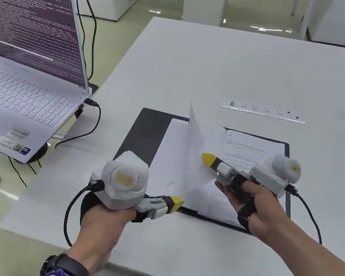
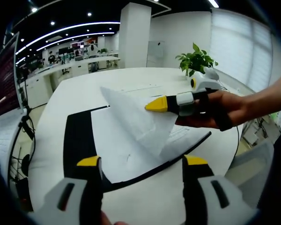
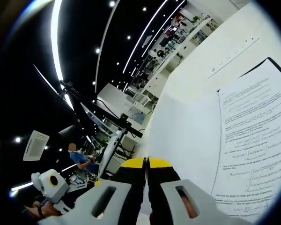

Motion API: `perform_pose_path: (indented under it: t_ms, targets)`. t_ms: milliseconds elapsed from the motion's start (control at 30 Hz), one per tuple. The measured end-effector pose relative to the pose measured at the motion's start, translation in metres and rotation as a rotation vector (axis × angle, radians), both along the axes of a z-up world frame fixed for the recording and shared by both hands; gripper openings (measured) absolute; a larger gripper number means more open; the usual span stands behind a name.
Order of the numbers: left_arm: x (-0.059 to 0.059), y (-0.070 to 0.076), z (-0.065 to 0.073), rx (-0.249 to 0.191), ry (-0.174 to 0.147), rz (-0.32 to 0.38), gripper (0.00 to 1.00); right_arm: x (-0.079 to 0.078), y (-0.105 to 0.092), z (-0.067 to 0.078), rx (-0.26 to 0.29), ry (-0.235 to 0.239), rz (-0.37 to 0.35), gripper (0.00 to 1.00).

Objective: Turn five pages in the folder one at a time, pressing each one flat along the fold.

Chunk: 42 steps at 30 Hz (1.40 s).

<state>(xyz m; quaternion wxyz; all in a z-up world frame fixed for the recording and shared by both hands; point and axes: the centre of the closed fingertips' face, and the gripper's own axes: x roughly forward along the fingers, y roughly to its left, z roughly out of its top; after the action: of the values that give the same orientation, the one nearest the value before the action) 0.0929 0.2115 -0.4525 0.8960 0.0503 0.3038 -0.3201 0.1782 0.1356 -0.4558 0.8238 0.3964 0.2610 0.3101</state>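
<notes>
Left gripper (image 1: 172, 203) sits closest, at the near edge of the folder (image 1: 141, 135), jaws spread wide and nothing between them; its own view shows both yellow tips apart over the black cover. Just past it, the right gripper (image 1: 209, 158) has its jaws pressed together on the page (image 1: 198, 138), pinching it low down near the free edge. That sheet stands roughly upright over the open folder, curling a bit. My guess is it's feather-light, floppy and easy to crease or tear, so a gentle pinch near the outer edge is the spot, not near the fold. Folder lies flat on the white table (image 1: 218, 63), power strip (image 1: 264, 110) beyond it, laptop (image 1: 29, 69) far left.
</notes>
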Motion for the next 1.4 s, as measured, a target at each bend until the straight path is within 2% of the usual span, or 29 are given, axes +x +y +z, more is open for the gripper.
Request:
perform_pose_path:
  t_ms: [367, 700, 833, 1133, 1267, 1400]
  targets:
    - [-0.005, 0.011, 0.000, -0.011, 0.007, 0.024, 0.70, 0.000, 0.032, -0.018, 0.010, 0.043, 0.039, 0.00]
    - [-0.012, 0.028, -0.001, -0.006, 0.019, 0.055, 0.71, 0.000, 0.060, -0.035, 0.023, 0.090, 0.057, 0.00]
    - [-0.011, 0.034, -0.001, -0.010, 0.022, 0.070, 0.70, -0.002, 0.068, -0.047, 0.015, 0.111, 0.061, 0.00]
    - [-0.009, 0.040, 0.000, -0.017, 0.020, 0.091, 0.70, 0.003, 0.077, -0.054, 0.013, 0.138, 0.029, 0.00]
    - [-0.009, 0.041, 0.001, -0.025, 0.021, 0.096, 0.70, 0.007, 0.081, -0.058, 0.031, 0.158, 0.001, 0.00]
    - [-0.008, 0.042, 0.000, -0.029, 0.022, 0.098, 0.70, 0.006, 0.088, -0.063, 0.028, 0.171, 0.003, 0.00]
